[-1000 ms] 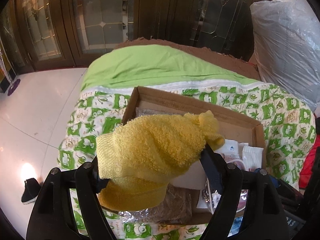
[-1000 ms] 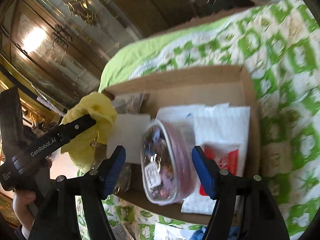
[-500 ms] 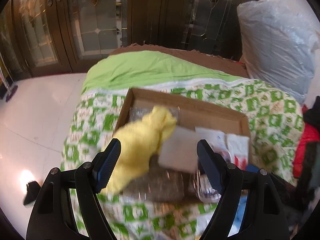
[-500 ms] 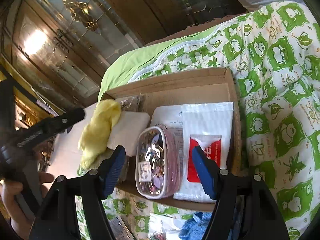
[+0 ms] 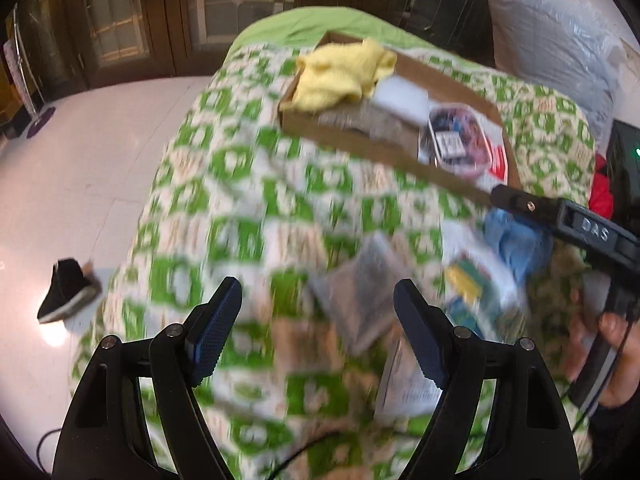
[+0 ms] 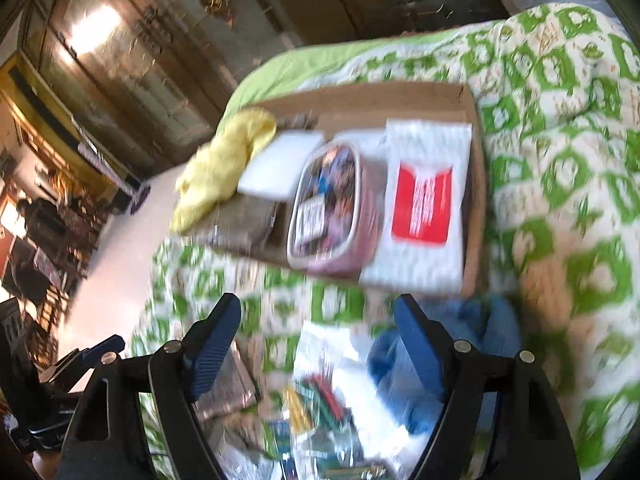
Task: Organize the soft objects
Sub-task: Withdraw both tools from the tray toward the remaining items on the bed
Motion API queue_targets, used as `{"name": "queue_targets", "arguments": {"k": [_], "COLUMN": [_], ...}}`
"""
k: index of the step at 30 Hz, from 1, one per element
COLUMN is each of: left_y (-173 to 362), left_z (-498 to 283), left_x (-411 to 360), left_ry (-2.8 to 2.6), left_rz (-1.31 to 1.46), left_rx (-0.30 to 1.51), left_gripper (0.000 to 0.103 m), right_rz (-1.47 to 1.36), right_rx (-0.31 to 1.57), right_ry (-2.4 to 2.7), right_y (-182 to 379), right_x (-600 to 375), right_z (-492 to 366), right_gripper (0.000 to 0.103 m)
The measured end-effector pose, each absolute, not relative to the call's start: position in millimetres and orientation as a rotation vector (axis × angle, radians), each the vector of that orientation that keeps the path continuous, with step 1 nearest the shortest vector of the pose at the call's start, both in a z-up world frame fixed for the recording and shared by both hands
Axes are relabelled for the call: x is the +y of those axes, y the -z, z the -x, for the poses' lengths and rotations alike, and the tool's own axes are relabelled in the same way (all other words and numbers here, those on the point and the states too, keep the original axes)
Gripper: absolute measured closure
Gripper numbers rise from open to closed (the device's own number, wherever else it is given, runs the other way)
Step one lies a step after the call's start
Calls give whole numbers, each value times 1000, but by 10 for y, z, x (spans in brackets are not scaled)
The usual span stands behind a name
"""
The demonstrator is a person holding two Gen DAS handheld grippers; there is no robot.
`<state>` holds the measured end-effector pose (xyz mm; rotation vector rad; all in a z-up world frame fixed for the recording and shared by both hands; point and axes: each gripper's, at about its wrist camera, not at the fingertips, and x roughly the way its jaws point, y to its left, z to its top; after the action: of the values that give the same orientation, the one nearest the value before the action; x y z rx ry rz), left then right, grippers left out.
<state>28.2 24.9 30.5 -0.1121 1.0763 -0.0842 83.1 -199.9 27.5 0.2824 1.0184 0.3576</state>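
Towel (image 5: 344,76) in box (image 5: 384,152), far ahead of both jaws.
Left gripper (image 5: 318,330) spread, empty; right gripper (image 6: 318,344) just opening, empty.

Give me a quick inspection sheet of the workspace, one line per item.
Surface: green-and-white quilt on a bed.
Job's things: yellow cloth in the cardboard box, with a white pad, a pink tub and a white pouch.
Clutter: blue cloth and blurred packets on the quilt.
Grippers: left gripper and right gripper both open, nothing between the fingers.
Cables: one dark cable at the near edge.
Surroundings: white floor, black shoe, wooden doors, plastic bag.
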Motion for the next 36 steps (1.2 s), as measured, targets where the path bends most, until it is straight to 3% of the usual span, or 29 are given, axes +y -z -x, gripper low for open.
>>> {"name": "queue_targets", "arguments": {"k": [19,36], "left_y": [-66,-30], "left_z": [-131,-284], "left_x": [351,157], "left_ry": [105,143], "left_rz": [146,22], "left_rx": [1115,1135], "left_gripper": [24,24], "right_rz": [-241,-326], "right_rx": [1052,1216], "right_ry": [-402,-468], "right_y": [-251,-178], "right_x": [-1975,-2086], "right_z": [-494,-539], "right_gripper": [23,23]}}
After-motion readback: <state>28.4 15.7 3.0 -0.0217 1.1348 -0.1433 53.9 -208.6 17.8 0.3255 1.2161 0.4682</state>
